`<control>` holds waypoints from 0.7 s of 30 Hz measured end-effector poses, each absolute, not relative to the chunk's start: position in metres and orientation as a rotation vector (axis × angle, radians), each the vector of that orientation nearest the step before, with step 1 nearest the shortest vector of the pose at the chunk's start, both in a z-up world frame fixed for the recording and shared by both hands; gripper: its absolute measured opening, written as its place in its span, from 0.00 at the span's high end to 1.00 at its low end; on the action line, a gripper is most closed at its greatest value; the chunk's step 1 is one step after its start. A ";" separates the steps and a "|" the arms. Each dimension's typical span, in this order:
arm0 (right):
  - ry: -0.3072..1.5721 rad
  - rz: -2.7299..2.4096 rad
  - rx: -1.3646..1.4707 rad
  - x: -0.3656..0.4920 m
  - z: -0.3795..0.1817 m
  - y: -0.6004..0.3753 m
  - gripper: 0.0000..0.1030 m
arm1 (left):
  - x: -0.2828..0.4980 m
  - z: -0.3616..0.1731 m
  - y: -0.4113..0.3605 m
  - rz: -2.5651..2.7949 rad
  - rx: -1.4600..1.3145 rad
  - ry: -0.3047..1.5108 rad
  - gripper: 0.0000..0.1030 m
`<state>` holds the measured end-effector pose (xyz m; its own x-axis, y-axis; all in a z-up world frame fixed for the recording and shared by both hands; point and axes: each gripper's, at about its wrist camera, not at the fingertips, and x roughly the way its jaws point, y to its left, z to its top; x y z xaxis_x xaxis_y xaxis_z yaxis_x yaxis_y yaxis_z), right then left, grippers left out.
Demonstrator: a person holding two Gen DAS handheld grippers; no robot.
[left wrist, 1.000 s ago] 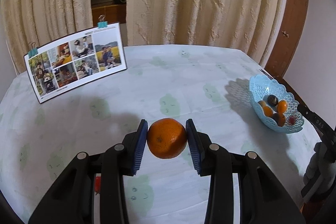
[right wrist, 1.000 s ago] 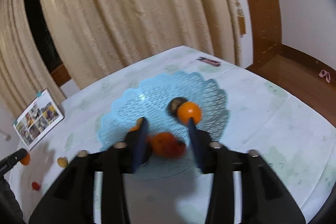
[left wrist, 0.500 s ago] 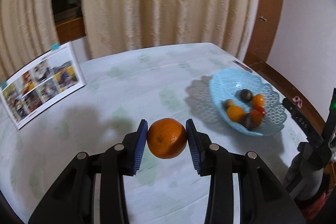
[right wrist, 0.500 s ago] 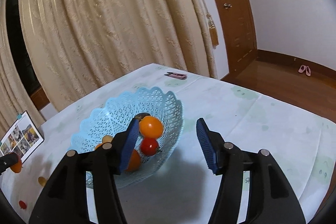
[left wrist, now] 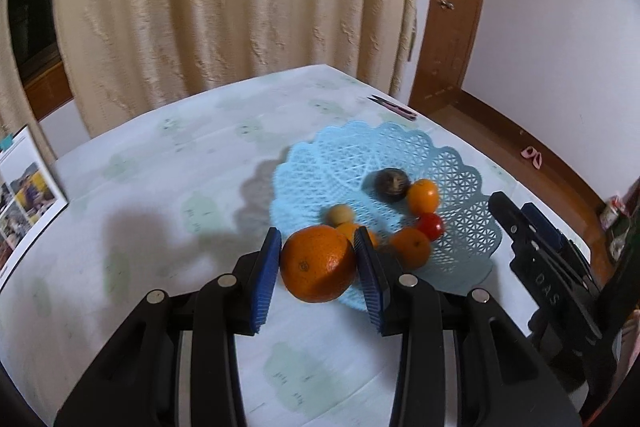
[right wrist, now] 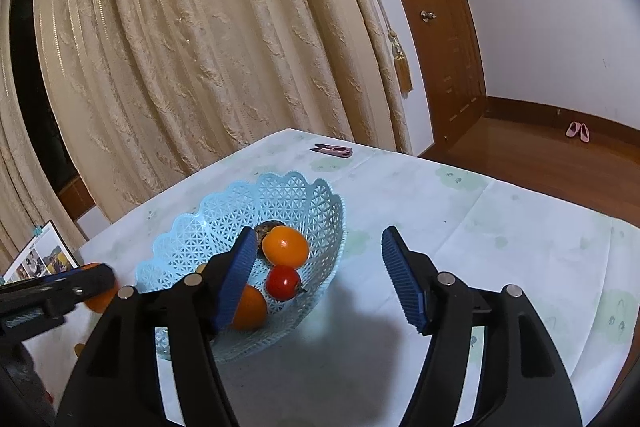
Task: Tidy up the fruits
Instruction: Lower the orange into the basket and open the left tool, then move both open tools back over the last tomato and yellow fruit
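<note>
Left wrist view: my left gripper pinching a large orange above the near rim of the blue basket, right wrist view: my right gripper empty, jaws opening beside the basket, 1 red tomato inside.

Right gripper jaws are opening with nothing between them, sitting low center over the blue basket holding a cherry tomato and oranges.

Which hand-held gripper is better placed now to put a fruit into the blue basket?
Left: the left hand-held gripper holds the large orange at the basket rim. The right hand-held gripper is empty, jaws opening.
</note>
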<state>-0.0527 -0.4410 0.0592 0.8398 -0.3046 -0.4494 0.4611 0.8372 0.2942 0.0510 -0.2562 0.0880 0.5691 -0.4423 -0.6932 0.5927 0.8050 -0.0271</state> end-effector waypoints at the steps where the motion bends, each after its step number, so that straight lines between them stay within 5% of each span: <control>1: 0.402 -0.416 0.411 -0.053 0.059 -0.442 0.35 | 0.051 0.087 -0.260 -0.619 0.223 0.749 0.63; 14: 0.405 -0.413 0.417 -0.053 0.059 -0.442 0.35 | 0.054 0.082 -0.299 -0.645 0.265 0.736 0.62; 16: 0.405 -0.412 0.417 -0.053 0.059 -0.442 0.35 | 0.053 0.083 -0.300 -0.644 0.265 0.728 0.48; 17: 0.405 -0.412 0.417 -0.053 0.059 -0.442 0.35 | 0.053 0.085 -0.299 -0.640 0.264 0.717 0.33; 21: 0.405 -0.412 0.417 -0.053 0.059 -0.442 0.35 | 0.051 0.089 -0.297 -0.617 0.275 0.681 0.23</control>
